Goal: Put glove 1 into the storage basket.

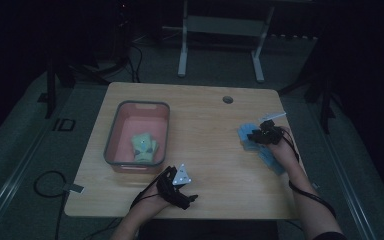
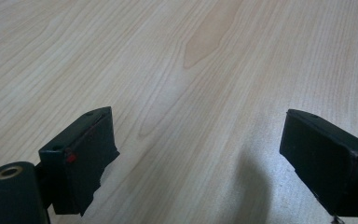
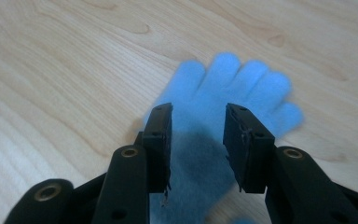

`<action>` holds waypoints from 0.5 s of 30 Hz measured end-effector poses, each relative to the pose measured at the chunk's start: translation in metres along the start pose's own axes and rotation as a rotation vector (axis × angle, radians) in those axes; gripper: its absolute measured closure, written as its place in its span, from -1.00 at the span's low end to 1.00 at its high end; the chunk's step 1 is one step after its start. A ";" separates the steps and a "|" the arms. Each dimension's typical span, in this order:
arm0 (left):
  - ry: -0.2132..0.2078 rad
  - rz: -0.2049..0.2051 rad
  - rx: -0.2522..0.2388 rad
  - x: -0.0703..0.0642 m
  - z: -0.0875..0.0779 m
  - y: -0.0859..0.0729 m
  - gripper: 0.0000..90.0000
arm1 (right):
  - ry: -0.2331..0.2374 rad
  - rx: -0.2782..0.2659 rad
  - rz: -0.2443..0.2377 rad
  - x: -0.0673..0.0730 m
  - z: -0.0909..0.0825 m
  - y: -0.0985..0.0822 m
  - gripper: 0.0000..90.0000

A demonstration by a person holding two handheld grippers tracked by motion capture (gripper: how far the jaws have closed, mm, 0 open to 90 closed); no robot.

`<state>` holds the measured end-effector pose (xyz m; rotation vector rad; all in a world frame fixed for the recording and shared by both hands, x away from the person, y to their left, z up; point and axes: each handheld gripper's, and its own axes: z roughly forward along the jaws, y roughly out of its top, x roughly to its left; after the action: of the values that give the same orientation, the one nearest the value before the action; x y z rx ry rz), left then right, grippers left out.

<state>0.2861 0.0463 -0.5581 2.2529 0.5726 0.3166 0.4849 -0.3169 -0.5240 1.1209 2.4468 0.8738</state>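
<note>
A blue knitted glove (image 3: 233, 79) lies flat on the wooden table (image 1: 205, 125), fingers spread away from me. My right gripper (image 3: 199, 112) hovers over its palm with the jaws partly apart, glove showing in the gap and the pads not pressing it. In the high view the right gripper (image 1: 256, 136) is at the table's right side over the blue glove (image 1: 244, 134); more blue cloth (image 1: 274, 161) lies under the wrist. My left gripper (image 2: 198, 119) is wide open over bare wood, at the front edge (image 1: 177, 182).
A red bin with a grey rim (image 1: 111, 137) stands at the table's left and holds a pale green soft thing (image 1: 144, 146), possibly a glove. A round cable hole (image 1: 227, 99) sits near the far edge. A white desk frame (image 1: 220, 30) stands beyond the table.
</note>
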 end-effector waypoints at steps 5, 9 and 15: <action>0.002 0.003 -0.011 0.001 -0.001 0.000 -0.76 | -0.020 0.049 0.011 -0.004 0.013 -0.002 0.43; 0.000 0.002 -0.016 0.000 0.000 0.000 -0.76 | -0.025 0.040 0.008 -0.003 0.015 -0.005 0.54; -0.005 0.017 -0.005 -0.001 0.002 0.001 -0.76 | -0.048 0.032 0.056 0.003 0.015 -0.007 0.82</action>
<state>0.2862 0.0442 -0.5590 2.2536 0.5499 0.3203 0.4868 -0.3123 -0.5397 1.2133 2.4098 0.8169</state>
